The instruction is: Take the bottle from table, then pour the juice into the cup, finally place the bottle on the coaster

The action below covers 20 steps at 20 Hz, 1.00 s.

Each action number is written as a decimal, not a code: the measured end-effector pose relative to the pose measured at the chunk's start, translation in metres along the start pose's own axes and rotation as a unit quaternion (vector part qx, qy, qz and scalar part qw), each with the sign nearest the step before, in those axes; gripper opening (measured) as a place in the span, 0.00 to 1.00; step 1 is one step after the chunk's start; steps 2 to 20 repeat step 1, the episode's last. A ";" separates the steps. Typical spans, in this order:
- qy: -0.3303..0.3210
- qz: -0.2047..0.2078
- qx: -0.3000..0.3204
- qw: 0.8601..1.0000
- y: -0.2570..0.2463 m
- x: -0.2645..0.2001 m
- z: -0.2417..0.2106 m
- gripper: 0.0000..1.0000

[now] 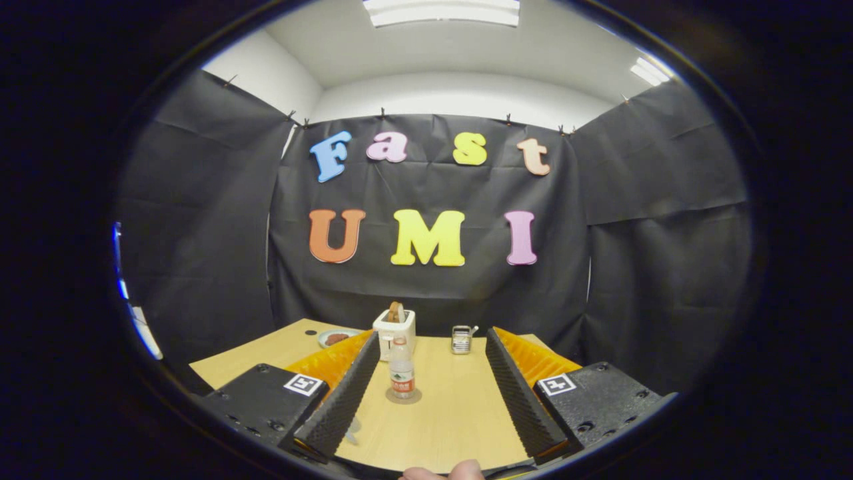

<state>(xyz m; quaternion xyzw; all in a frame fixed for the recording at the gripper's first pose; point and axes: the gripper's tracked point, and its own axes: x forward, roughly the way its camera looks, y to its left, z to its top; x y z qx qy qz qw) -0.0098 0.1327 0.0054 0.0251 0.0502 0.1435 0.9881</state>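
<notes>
Tool (426, 373) is spread wide, nothing btwn the fingers (336, 400) pressing on anything; bottle (402, 370) stands upright ahead, in the gap btwn them but nearer the left finger, not touching either. It sits on a round disc, prob. the coaster (404, 397), on the wood surface (453, 427). Looks mostly empty, clear w/ a label band low down; juice level too small to tell.

Beyond the bottle: a white toaster (394, 331) w/ sth sticking out the top, just behind it; a small metal-looking cup (461, 339) further off to the right of it; a plate (336, 338) past the left finger. A fingertip or two of the person's hand (443, 474) shows right behind the tool.

Judgement: either the start (reach & grab) or the very end w/ bottle already set down; can't say which. If grabbing: shift tool a bit left so bottle is centred, go in level, close on the body above the label, not the neck; squeeze gently, thin plastic will dent; lift straight up so the toaster behind isn't knocked.
</notes>
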 end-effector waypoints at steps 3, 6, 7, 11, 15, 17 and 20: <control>0.000 0.002 0.000 1.000 0.001 0.001 -0.001 1.00; 0.000 0.002 0.000 1.000 0.001 0.001 -0.001 1.00; 0.000 0.002 0.000 1.000 0.001 0.001 -0.001 1.00; 0.000 0.002 0.000 1.000 0.001 0.001 -0.001 1.00; 0.000 0.002 0.000 1.000 0.001 0.001 -0.001 1.00; 0.000 0.002 0.000 1.000 0.001 0.001 -0.001 1.00; 0.000 0.002 0.000 1.000 0.001 0.001 -0.001 1.00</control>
